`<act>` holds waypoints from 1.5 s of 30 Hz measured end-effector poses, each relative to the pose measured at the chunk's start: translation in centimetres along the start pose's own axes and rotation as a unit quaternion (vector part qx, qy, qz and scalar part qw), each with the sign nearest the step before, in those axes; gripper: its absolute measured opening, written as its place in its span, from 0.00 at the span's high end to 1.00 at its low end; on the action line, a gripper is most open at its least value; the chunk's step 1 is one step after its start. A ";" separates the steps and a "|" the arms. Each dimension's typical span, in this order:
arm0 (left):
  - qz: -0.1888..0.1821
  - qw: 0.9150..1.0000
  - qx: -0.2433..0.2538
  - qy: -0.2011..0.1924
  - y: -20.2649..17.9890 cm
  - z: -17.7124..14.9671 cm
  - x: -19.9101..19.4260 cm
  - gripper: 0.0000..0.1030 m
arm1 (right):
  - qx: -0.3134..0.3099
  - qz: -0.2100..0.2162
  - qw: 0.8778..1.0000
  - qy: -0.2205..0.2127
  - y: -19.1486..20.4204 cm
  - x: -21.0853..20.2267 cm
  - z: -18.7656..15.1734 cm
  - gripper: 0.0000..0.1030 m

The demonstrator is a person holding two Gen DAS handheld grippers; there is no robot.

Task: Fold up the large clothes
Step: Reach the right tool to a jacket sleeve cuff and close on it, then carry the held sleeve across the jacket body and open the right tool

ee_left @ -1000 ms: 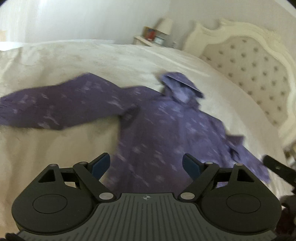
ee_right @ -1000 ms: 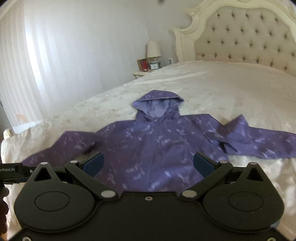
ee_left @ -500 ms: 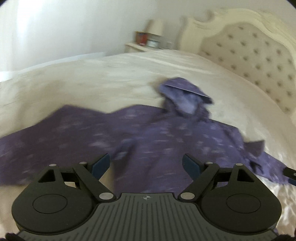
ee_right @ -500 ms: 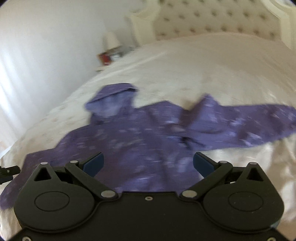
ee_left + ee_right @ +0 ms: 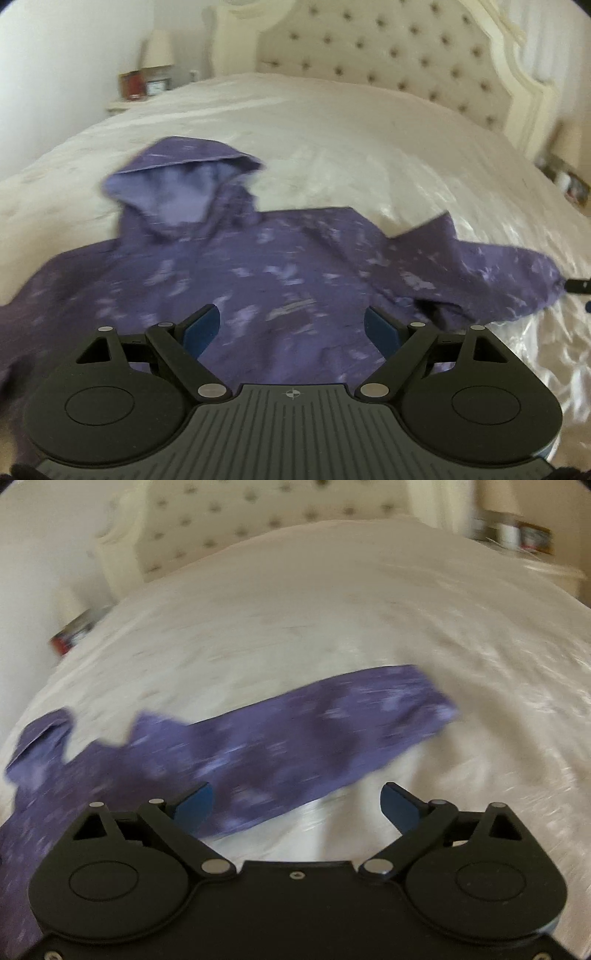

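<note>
A purple hooded jacket with pale speckles lies spread flat on a cream bedspread, hood toward the headboard. My left gripper hovers over the jacket's chest, open, with nothing between its blue pads. In the right wrist view the jacket's right sleeve stretches across the bedspread. My right gripper hangs over that sleeve's lower edge, open and empty. A dark tip of the right gripper shows beside the sleeve cuff in the left wrist view.
A tufted cream headboard stands behind the bed. A nightstand with a lamp and small items sits at the back left, another nightstand at the back right. Bare bedspread surrounds the jacket.
Both views have swung right and dropped closer to the bed. The left now faces the jacket's chest and hood. The right has left the body for the right sleeve. Jaws stayed wide.
</note>
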State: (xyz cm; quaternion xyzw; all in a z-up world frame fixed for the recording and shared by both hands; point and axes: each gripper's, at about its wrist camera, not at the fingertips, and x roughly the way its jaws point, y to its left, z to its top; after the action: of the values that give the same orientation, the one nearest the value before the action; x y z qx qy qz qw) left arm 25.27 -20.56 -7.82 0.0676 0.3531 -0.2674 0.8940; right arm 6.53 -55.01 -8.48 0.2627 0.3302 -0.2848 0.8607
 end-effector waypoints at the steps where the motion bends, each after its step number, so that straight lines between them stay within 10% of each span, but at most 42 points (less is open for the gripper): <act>1: -0.003 1.000 0.003 0.003 -0.6 0.1 0.8 0.17 | 0.010 -0.006 1.000 -0.001 -1.2 0.5 0.5 0.06; 17: 0.008 0.996 0.045 0.075 -5.0 0.1 13.5 0.11 | 0.166 -0.011 0.986 -0.003 -10.5 9.5 3.4 0.14; 22: 0.023 0.996 0.052 0.076 -5.1 -0.5 14.3 0.01 | 0.170 -0.005 0.985 -0.008 -10.7 10.2 3.7 0.81; 26: 0.013 0.996 0.041 0.081 -4.6 -0.1 13.6 0.01 | 0.159 -0.003 0.987 -0.035 -9.8 8.2 5.0 0.83; 36: -0.006 0.996 -0.080 0.041 3.5 -0.5 4.9 0.02 | -0.003 0.086 0.987 -0.138 2.4 -3.1 13.0 0.83; 45: 0.033 0.989 -0.146 0.017 11.9 -2.8 -3.0 0.02 | -0.136 0.259 0.944 -0.152 21.1 -8.1 11.7 0.83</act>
State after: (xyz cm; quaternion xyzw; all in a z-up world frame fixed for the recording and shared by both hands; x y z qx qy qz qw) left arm 28.02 -8.31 -8.68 -0.0474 0.4015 -0.1816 0.8964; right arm 20.43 -45.14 10.39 0.1734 0.1513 -0.0411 0.9723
